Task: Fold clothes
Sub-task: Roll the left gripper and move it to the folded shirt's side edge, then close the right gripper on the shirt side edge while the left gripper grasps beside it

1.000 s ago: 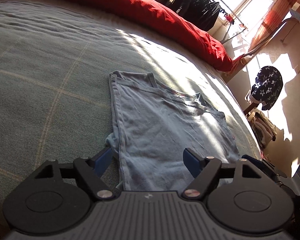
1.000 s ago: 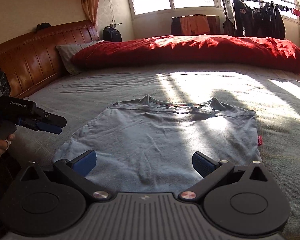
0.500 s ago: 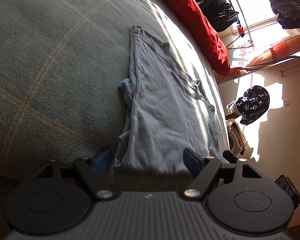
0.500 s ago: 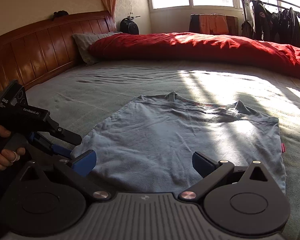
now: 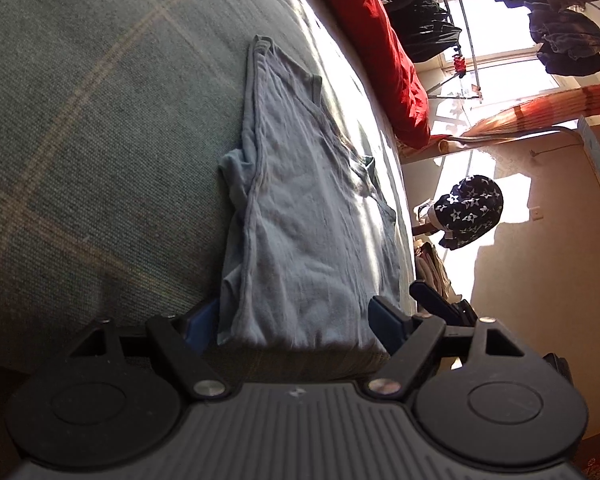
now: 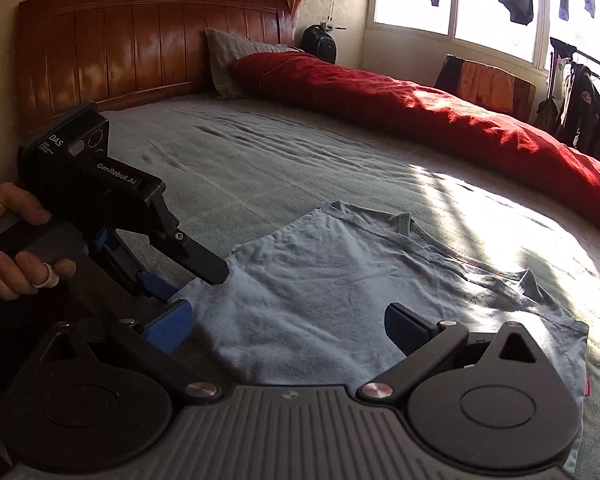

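The left gripper (image 6: 188,276) has its jaws apart at the T-shirt's (image 6: 340,300) hem corner; whether it touches is hidden. The right gripper (image 6: 288,326) is open too, above the hem. The shirt lies flat on the bed (image 6: 260,152) (at 12 o'clock). Only the right view shows the hand (image 6: 16,240).

White "GenRobot.AI" printed along side of left gripper (image 6: 188,276) body, seen in right wrist view. "DAS" on its rear face, smaller white lines beneath too small to read. Red tag on T-shirt (image 6: 340,300) hem, lettering illegible.
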`<control>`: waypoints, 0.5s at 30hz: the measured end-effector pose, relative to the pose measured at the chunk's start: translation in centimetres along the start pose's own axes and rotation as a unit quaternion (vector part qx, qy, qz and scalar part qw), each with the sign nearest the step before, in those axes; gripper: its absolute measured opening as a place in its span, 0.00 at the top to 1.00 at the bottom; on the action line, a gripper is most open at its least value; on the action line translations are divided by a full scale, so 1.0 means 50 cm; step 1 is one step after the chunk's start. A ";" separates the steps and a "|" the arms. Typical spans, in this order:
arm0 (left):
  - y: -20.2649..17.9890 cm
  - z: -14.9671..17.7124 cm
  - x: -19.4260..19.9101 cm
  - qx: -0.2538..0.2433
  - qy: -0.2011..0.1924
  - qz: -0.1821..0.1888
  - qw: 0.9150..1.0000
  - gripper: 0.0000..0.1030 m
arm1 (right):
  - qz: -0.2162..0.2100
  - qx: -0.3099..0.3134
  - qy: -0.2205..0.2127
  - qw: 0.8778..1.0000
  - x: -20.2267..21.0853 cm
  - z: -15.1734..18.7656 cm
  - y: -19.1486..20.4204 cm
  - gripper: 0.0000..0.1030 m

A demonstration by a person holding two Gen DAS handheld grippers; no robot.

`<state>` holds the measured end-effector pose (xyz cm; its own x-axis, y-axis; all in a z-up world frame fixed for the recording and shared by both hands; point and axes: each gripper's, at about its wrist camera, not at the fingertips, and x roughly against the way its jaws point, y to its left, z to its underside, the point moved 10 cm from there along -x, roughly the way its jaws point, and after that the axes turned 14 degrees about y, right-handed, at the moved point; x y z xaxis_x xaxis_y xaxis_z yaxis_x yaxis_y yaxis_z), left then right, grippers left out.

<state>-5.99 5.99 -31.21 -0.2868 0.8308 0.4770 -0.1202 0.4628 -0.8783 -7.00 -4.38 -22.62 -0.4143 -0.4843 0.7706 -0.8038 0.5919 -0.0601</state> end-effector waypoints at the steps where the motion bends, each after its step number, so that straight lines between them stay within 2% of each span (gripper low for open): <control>1: 0.000 0.000 0.002 0.005 -0.003 0.009 1.000 0.23 | -0.002 0.009 0.005 1.000 -0.009 -0.002 0.010 0.00; 6: -0.011 -0.006 0.013 0.011 -0.018 0.046 0.999 0.23 | -0.001 0.061 0.022 0.998 -0.050 -0.011 0.062 0.00; 12: -0.044 -0.010 0.020 -0.008 -0.019 0.063 0.998 0.23 | 0.063 0.132 0.029 0.989 -0.099 -0.021 0.101 0.02; 14: -0.050 -0.010 0.023 -0.012 -0.018 0.067 0.998 0.23 | 0.086 0.162 0.034 0.982 -0.113 -0.020 0.118 0.17; 15: -0.052 -0.011 0.022 -0.012 -0.018 0.067 0.998 0.23 | 0.096 0.176 0.039 0.979 -0.121 -0.017 0.126 0.21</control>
<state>-5.48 5.89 -28.38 -0.3324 0.8744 0.3535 -0.0551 0.3562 -0.9328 -9.22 2.84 -27.11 -0.5497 -0.3259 0.7692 -0.8169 0.4021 -0.4134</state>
